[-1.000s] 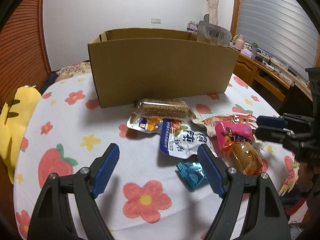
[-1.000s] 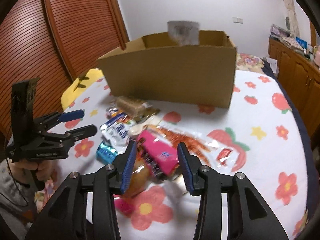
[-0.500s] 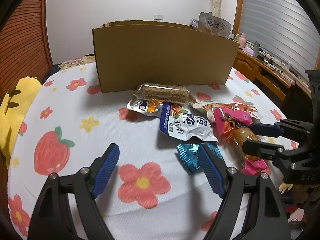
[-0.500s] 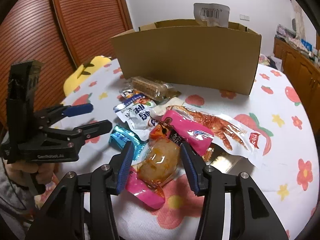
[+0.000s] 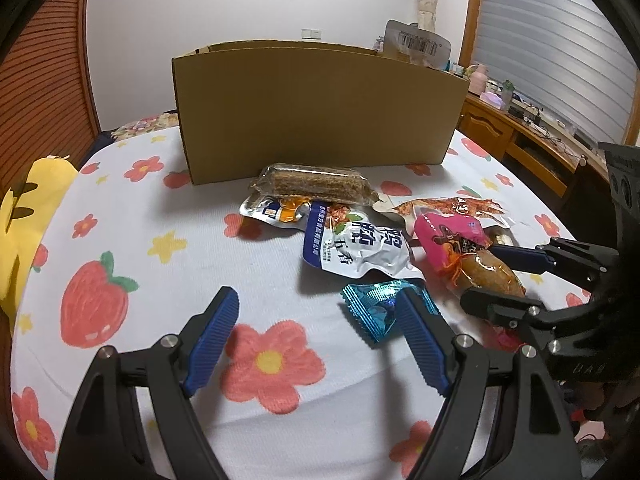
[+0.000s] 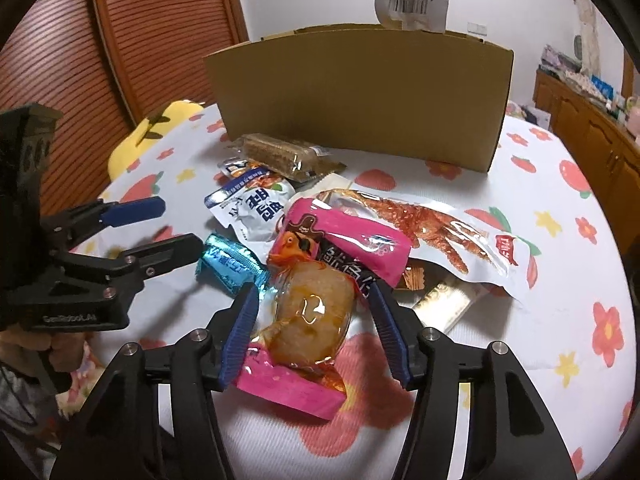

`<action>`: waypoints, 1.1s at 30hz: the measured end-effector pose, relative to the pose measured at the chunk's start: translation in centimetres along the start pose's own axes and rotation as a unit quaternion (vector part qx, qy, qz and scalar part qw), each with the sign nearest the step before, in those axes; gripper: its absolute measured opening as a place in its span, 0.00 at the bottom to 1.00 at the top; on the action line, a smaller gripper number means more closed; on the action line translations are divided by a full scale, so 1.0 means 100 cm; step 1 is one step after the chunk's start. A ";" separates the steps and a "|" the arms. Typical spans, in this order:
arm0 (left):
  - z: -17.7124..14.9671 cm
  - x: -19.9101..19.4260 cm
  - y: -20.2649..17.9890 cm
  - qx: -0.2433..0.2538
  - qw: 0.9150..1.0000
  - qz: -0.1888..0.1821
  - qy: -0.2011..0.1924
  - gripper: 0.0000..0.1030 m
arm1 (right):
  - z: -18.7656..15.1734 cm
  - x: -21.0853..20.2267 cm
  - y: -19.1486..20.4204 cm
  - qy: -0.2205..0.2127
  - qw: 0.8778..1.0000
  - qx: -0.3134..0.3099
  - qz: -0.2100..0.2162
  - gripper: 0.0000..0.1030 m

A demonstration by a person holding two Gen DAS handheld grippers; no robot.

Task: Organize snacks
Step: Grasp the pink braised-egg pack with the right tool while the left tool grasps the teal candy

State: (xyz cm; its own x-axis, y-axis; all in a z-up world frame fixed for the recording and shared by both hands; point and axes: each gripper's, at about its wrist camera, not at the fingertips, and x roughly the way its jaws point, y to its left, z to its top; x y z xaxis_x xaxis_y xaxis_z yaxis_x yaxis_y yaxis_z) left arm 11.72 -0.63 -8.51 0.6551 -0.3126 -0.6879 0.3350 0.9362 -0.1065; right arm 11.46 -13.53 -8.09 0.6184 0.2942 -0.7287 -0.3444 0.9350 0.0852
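Note:
A cardboard box (image 5: pixel 316 112) stands at the back of the table, also in the right wrist view (image 6: pixel 364 92). Snacks lie in front of it: a brown bar (image 5: pixel 314 184), a white and blue pouch (image 5: pixel 358 248), a teal wrapper (image 5: pixel 376 308), a pink pack (image 6: pixel 348 244) and a clear and pink pack with a brown snack (image 6: pixel 312 316). My right gripper (image 6: pixel 314 332) is open with its fingers either side of the brown snack pack. My left gripper (image 5: pixel 320 340) is open and low over the cloth, its right finger beside the teal wrapper.
The table has a white cloth (image 5: pixel 160 248) printed with strawberries and flowers. A long red-printed packet (image 6: pixel 432 228) and a gold wrapper (image 6: pixel 444 304) lie right of the pile. A yellow cushion (image 5: pixel 20 216) sits at the left edge. A wooden cabinet (image 5: pixel 532 148) stands right.
Both grippers have dropped lower and moved forward to the snacks. My right gripper's open fingers now straddle the brown snack pack, which lay ahead of them before.

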 end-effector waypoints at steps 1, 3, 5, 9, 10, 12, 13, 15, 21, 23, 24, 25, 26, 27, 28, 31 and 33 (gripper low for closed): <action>0.000 0.000 0.000 0.000 1.000 0.001 0.000 0.78 | 0.000 0.000 0.002 0.000 1.000 -0.003 -0.004 0.58; 0.000 -0.001 0.000 -0.001 1.000 0.002 -0.001 0.78 | -0.001 0.000 0.005 -0.002 1.000 -0.011 -0.014 0.58; 0.000 -0.002 0.000 -0.002 1.000 0.003 -0.001 0.78 | -0.002 -0.001 0.006 -0.003 1.000 -0.018 -0.022 0.59; -0.001 -0.002 0.000 -0.002 1.000 0.001 -0.002 0.78 | -0.010 0.003 0.002 0.017 0.999 -0.020 -0.022 0.53; -0.001 -0.001 0.000 -0.002 1.000 0.000 -0.001 0.78 | -0.011 0.002 0.002 0.018 0.999 -0.024 -0.027 0.50; -0.001 0.000 -0.002 -0.001 1.000 -0.006 0.001 0.78 | -0.010 0.002 -0.002 0.018 1.000 -0.012 -0.019 0.49; -0.001 0.000 -0.003 0.001 1.000 -0.008 0.001 0.78 | -0.009 0.002 -0.004 0.017 1.000 -0.005 -0.015 0.47; -0.001 0.001 -0.006 0.006 1.000 -0.011 0.001 0.78 | -0.008 0.001 -0.007 0.014 1.000 -0.003 -0.011 0.42; 0.005 0.003 -0.018 0.026 0.999 -0.034 0.002 0.78 | -0.009 -0.011 -0.008 -0.010 1.000 -0.002 0.012 0.40; 0.010 0.003 -0.022 0.045 0.998 -0.035 0.000 0.77 | -0.007 -0.018 -0.009 -0.019 1.000 -0.007 0.008 0.40; 0.013 0.003 -0.023 0.054 0.998 -0.038 0.001 0.76 | -0.005 -0.022 -0.010 -0.024 1.000 -0.008 0.007 0.40; 0.015 0.003 -0.024 0.060 0.997 -0.041 0.001 0.74 | -0.004 -0.024 -0.012 -0.026 1.000 -0.007 0.006 0.40; 0.018 0.003 -0.025 0.065 0.997 -0.044 0.003 0.73 | -0.003 -0.028 -0.015 -0.029 1.000 -0.004 0.005 0.40; 0.021 0.003 -0.025 0.070 0.996 -0.048 0.005 0.67 | -0.003 -0.029 -0.017 -0.031 1.000 -0.003 0.004 0.40; 0.023 0.004 -0.026 0.076 0.996 -0.056 0.009 0.60 | -0.003 -0.032 -0.019 -0.033 0.999 -0.001 0.002 0.40; 0.028 0.007 -0.031 0.096 0.992 -0.077 0.020 0.51 | -0.003 -0.034 -0.027 -0.037 0.999 0.007 -0.004 0.40; 0.029 0.011 -0.036 0.111 0.989 -0.092 0.030 0.50 | -0.005 -0.036 -0.035 -0.037 0.999 0.017 -0.005 0.40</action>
State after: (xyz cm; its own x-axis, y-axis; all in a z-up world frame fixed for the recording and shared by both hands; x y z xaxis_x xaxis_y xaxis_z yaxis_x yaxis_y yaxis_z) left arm 13.21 -4.82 -6.76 0.5295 -0.4582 -0.7139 0.5898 0.8037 -0.0783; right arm 10.08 -17.93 -6.10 0.6723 0.2981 -0.6776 -0.3148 0.9436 0.1029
